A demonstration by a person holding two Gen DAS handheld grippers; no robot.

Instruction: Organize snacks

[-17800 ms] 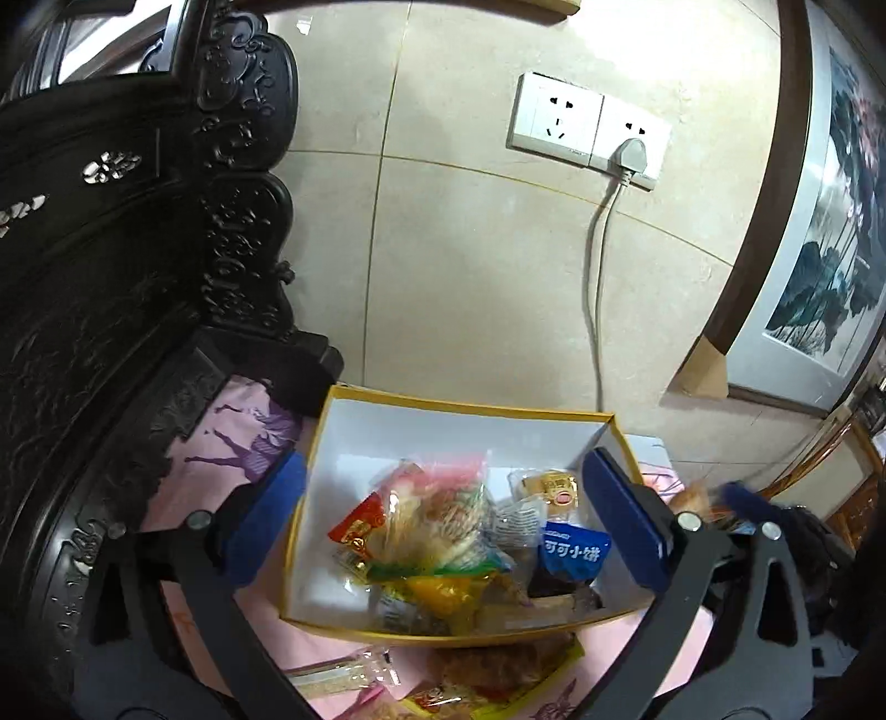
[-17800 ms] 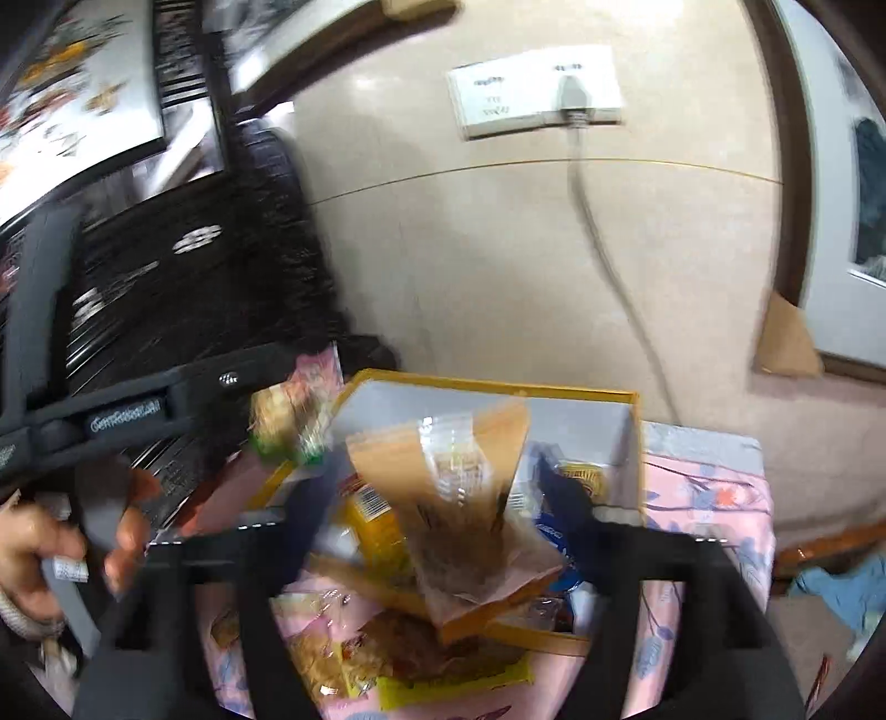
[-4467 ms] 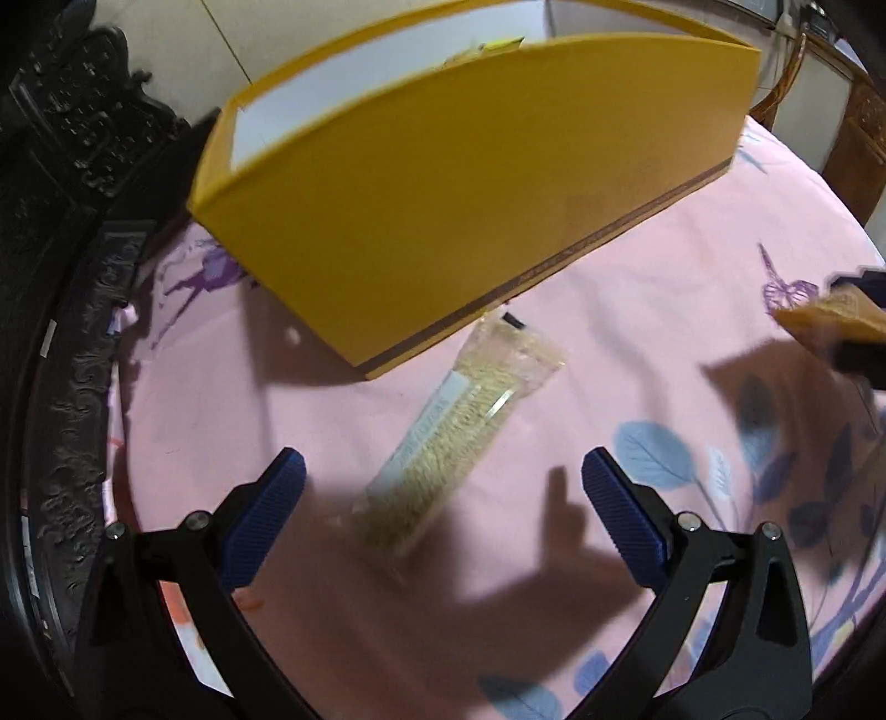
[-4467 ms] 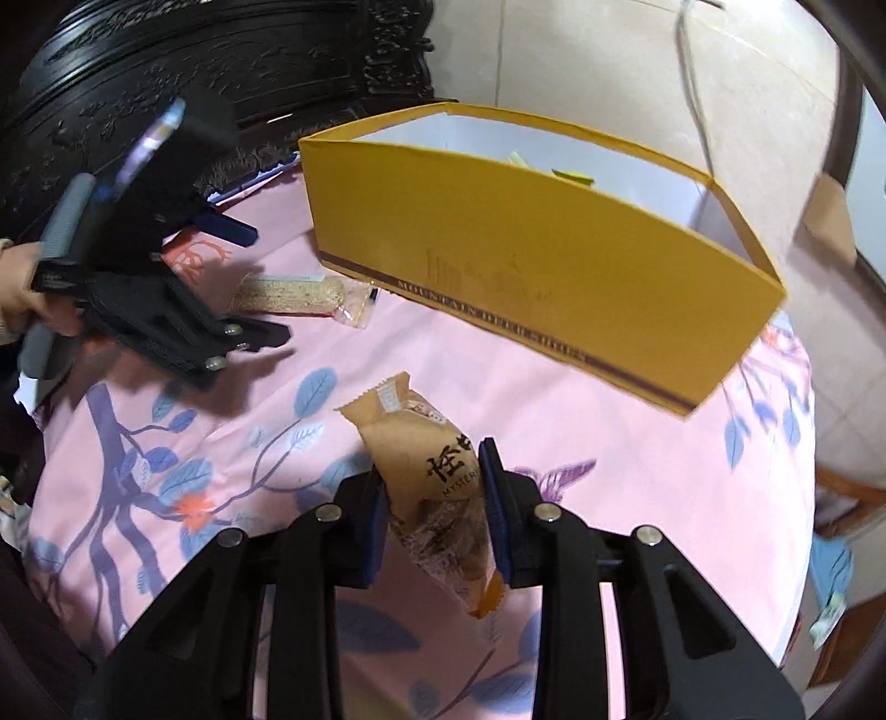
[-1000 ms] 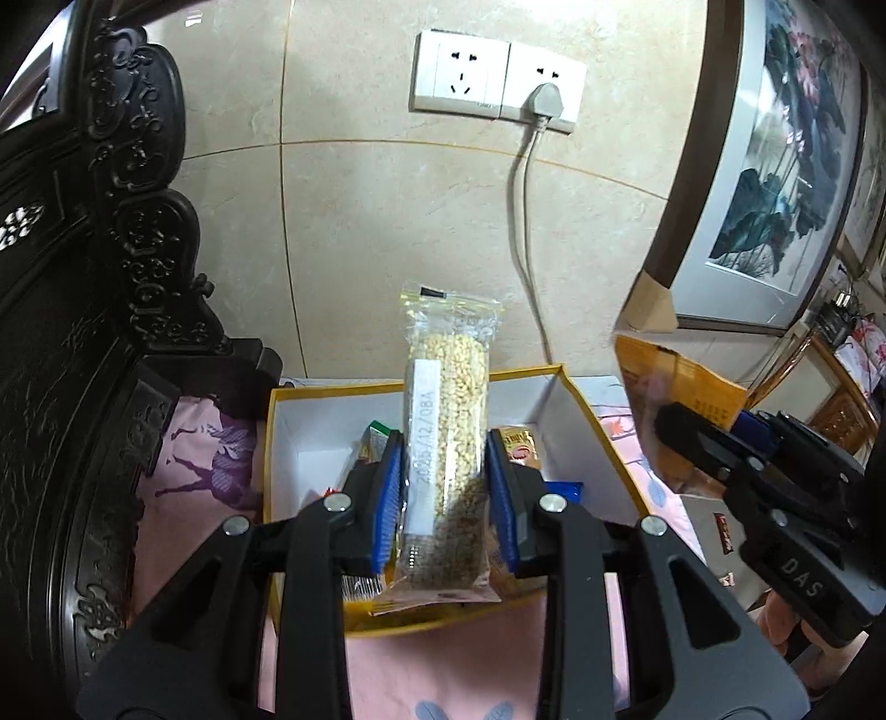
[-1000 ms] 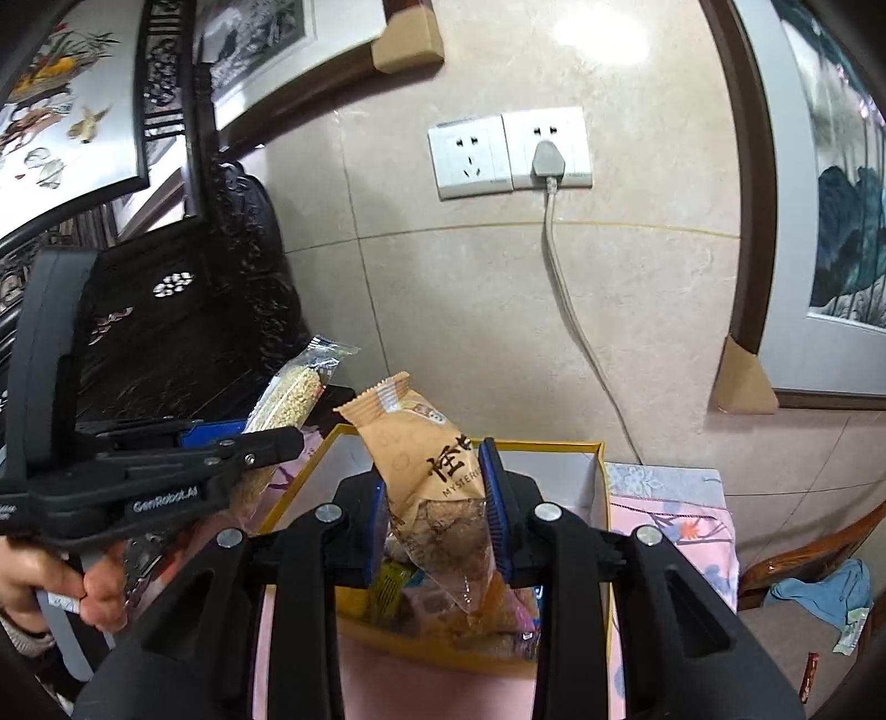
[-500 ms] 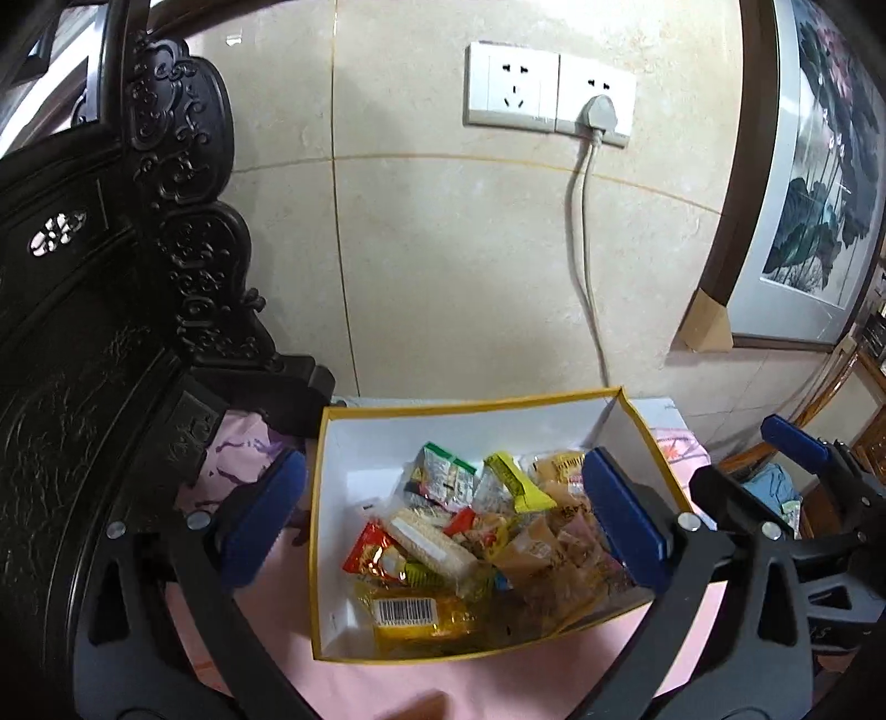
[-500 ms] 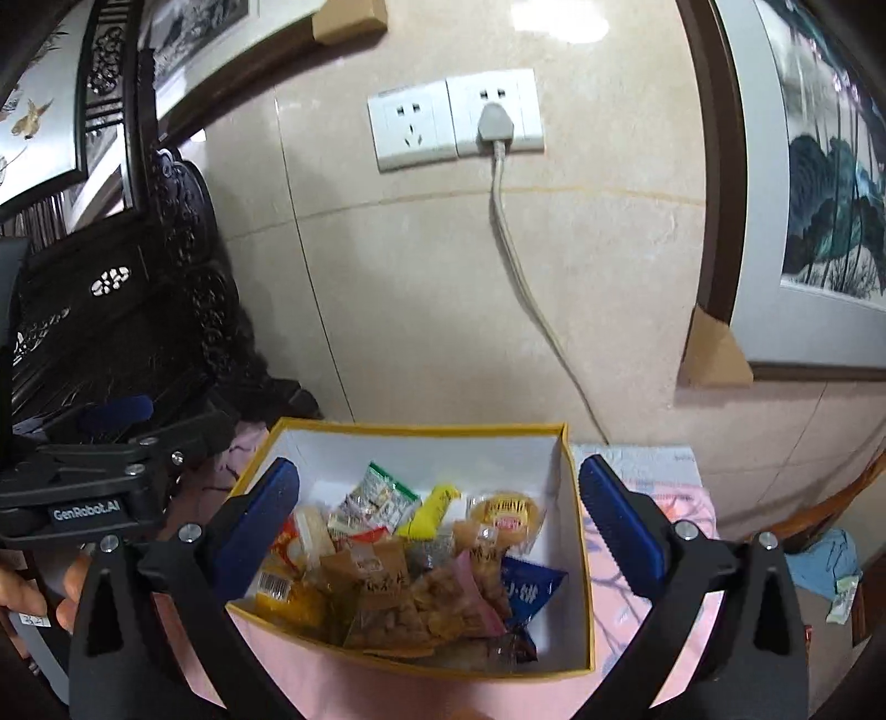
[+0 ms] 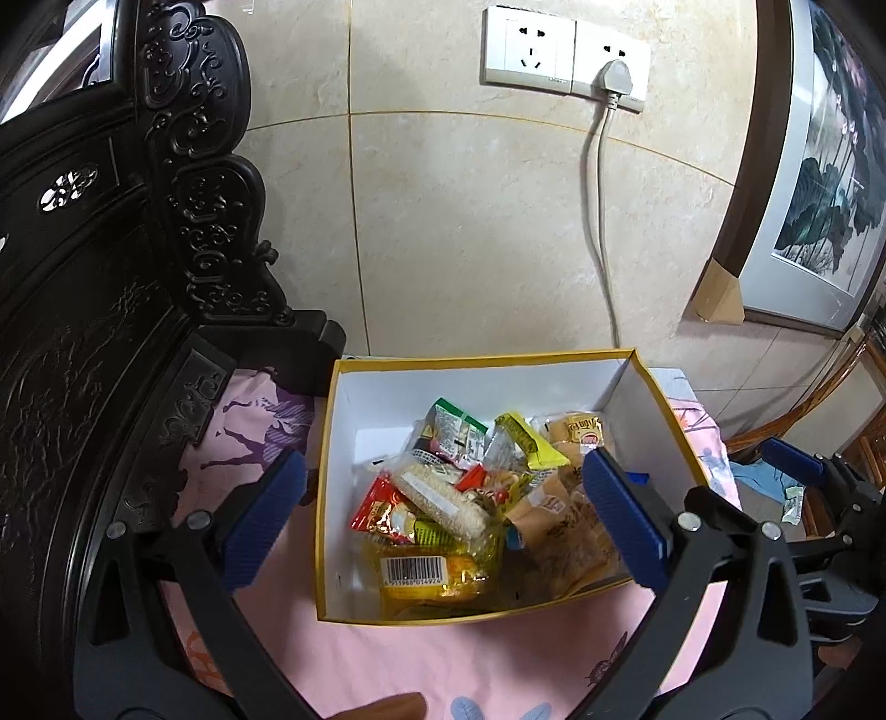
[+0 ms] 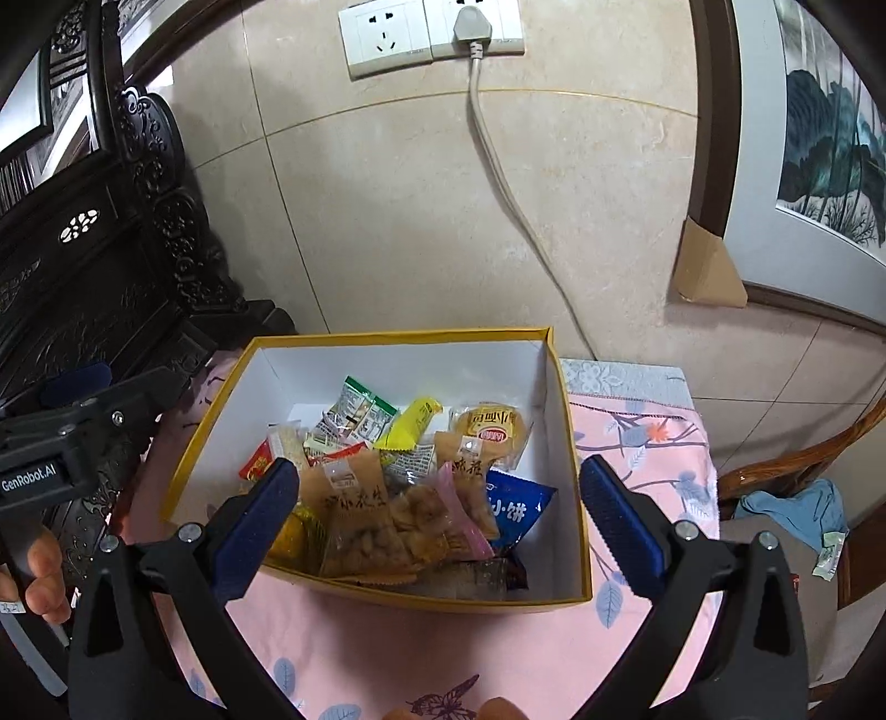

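Note:
A yellow box (image 9: 482, 360) with white inner walls stands on the pink cloth against the wall and holds several wrapped snacks. The clear-wrapped grain bar (image 9: 443, 498) lies on the pile at the left, and the brown packet (image 9: 559, 526) lies at the right front. My left gripper (image 9: 440, 468) hangs open above the box with nothing between its blue pads. My right gripper (image 10: 437, 471) is also open and empty over the same box (image 10: 398, 335), above the brown packet (image 10: 354, 509). A hand (image 10: 47, 576) holds the left gripper's handle.
A white wall socket (image 9: 565, 52) with a plugged cable sits above the box. Dark carved wooden furniture (image 9: 111, 277) fills the left side. A framed painting (image 9: 819, 183) leans at the right. A wooden chair with blue cloth (image 10: 797, 504) stands beyond the table's right edge.
A second ago the left gripper held the grain bar and the right held the brown packet above the box. Both opened, and the snacks now lie in the box. The right gripper has sunk slightly.

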